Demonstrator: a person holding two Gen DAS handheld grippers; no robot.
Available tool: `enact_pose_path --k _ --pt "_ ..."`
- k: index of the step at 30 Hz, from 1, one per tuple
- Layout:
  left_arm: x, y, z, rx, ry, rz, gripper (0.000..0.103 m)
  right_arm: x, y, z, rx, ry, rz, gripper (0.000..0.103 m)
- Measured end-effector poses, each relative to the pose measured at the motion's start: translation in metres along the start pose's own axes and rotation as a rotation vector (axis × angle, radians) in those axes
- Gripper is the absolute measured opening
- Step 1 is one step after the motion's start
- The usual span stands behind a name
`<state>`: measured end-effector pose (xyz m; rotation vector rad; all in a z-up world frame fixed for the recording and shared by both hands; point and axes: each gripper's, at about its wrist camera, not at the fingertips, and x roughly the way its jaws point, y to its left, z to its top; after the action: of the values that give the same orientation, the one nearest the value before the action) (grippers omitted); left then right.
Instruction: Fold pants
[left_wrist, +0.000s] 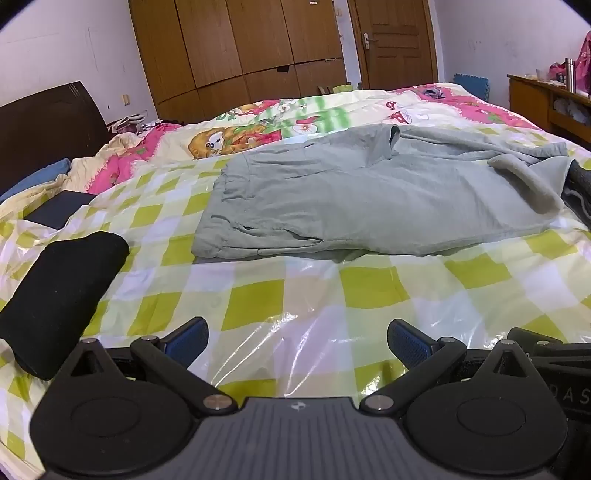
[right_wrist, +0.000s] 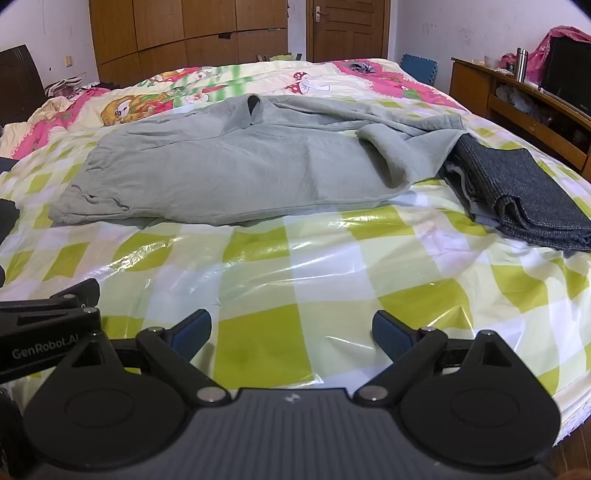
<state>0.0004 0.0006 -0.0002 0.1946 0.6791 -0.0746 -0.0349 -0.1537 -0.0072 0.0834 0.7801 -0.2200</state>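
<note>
Grey-green pants (left_wrist: 362, 199) lie across the bed on a green-and-white checked plastic sheet (left_wrist: 295, 295), waistband to the left, legs rumpled to the right with one cuff turned over. They also show in the right wrist view (right_wrist: 236, 170). My left gripper (left_wrist: 297, 341) is open and empty, low over the sheet, well short of the pants. My right gripper (right_wrist: 291, 332) is open and empty too, beside the left gripper (right_wrist: 48, 325), also short of the pants.
A folded black garment (left_wrist: 62, 291) lies at the left. A folded dark grey garment (right_wrist: 517, 192) lies at the right, touching the pant legs. A dark flat object (left_wrist: 59, 210) sits far left. A cartoon quilt (left_wrist: 258, 125), wardrobe, door and wooden side table (right_wrist: 517, 107) lie beyond.
</note>
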Motion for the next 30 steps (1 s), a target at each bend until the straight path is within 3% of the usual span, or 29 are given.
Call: enact_pose_path --k 30 --pt "0.0007 0.0006 -0.0016 0.01 0.003 0.004 0.103 0.0019 -0.0009 -0.0005 -0.001 0.005 -0.001 0.094"
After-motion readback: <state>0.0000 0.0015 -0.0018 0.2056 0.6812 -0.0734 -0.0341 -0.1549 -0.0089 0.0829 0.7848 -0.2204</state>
